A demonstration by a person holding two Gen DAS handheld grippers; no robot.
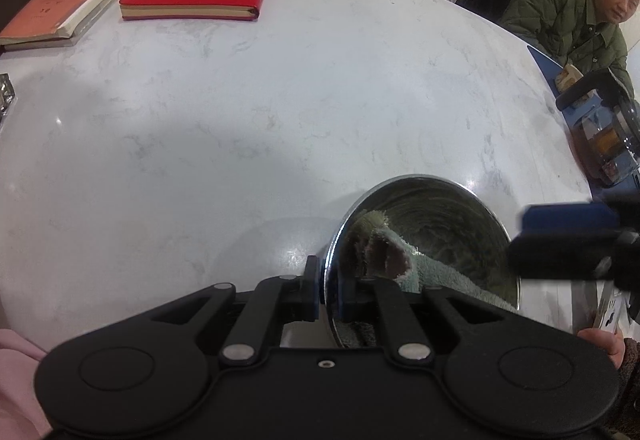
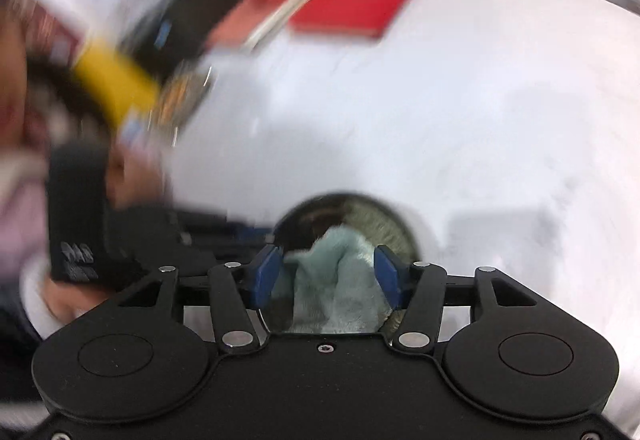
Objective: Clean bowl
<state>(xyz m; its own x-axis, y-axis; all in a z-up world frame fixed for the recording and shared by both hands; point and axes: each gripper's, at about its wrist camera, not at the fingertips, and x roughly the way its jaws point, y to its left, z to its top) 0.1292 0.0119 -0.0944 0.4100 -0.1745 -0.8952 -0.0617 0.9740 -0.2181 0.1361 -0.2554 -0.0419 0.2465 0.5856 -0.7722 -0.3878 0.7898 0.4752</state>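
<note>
Left gripper (image 1: 328,290) clamped on rim of steel bowl (image 1: 440,216), resting on white bench (image 1: 240,120). Right gripper (image 2: 326,272) closed around pale green cloth (image 2: 336,280) inside bowl (image 2: 384,228); view blurred.

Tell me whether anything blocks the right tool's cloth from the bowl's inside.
Nothing visible does. The right tool holds the green cloth already inside the steel bowl, while the left tool pinches the near rim.
</note>
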